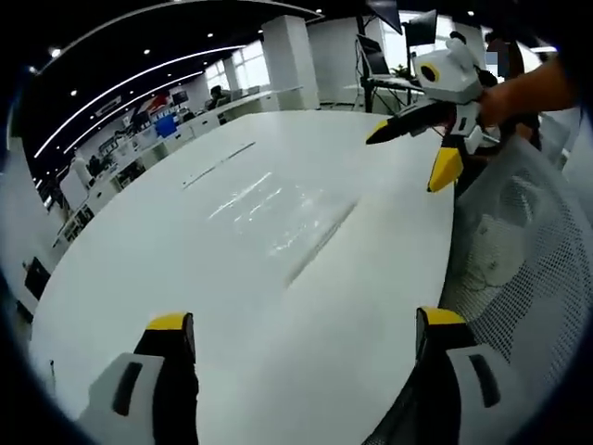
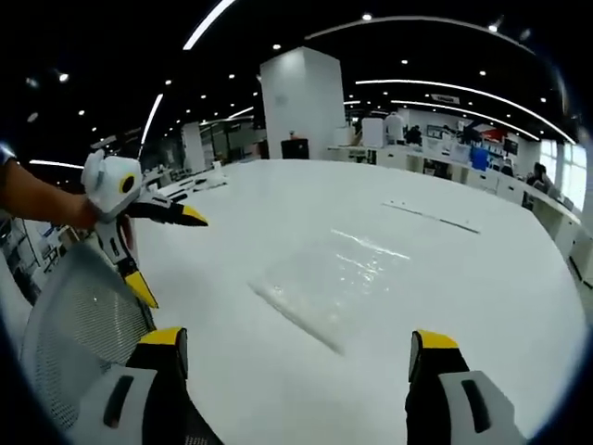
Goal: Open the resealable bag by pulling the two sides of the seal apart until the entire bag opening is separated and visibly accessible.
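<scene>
A clear resealable bag [image 1: 278, 218] lies flat on the white table [image 1: 167, 269], hard to make out but for its glints and one dark edge. My left gripper [image 1: 306, 326] is open above the near table edge, short of the bag and holding nothing. In the right gripper view the bag [image 2: 343, 278] lies just ahead of my right gripper [image 2: 298, 340], which is open and empty too. Each gripper is visible in the other's view, held by a hand over the table's edge with jaws apart: the right gripper [image 1: 412, 153], the left gripper [image 2: 171, 258].
A white mesh chair [image 1: 519, 250] stands at the table's edge beside the grippers, also seen as a mesh chair back [image 2: 74, 315]. A thin clear strip [image 1: 218, 165] lies farther out on the table. Office desks and a white pillar [image 2: 301, 102] stand beyond.
</scene>
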